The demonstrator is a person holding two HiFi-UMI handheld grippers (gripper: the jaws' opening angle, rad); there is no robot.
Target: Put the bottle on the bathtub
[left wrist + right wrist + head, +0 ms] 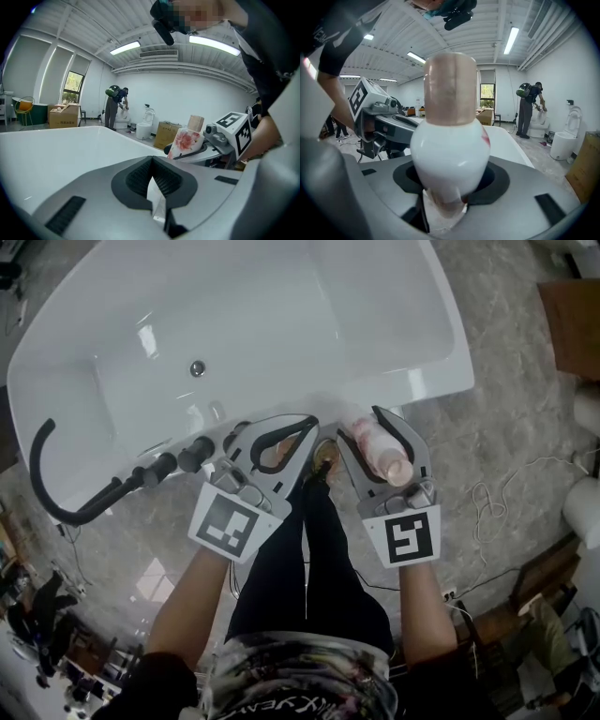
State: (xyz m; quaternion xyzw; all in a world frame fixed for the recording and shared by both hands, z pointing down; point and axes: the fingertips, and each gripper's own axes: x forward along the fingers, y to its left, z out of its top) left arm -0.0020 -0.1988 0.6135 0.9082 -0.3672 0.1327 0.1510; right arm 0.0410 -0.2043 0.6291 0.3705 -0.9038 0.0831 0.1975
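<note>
Grey marbled floor (525,427) surrounds white bathtub (412,381), right tool (366,424) gripping bottle (381,454).

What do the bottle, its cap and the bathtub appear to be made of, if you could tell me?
Bottle: probably glazed ceramic or glossy plastic. The body is smooth and white with sharp highlights and a red floral print.
Cap: matte tan with no shine, possibly wood or wood-look plastic.
Bathtub: glossy white, likely acrylic or enamel, judging by the bright light reflections on its smooth surface.
</note>
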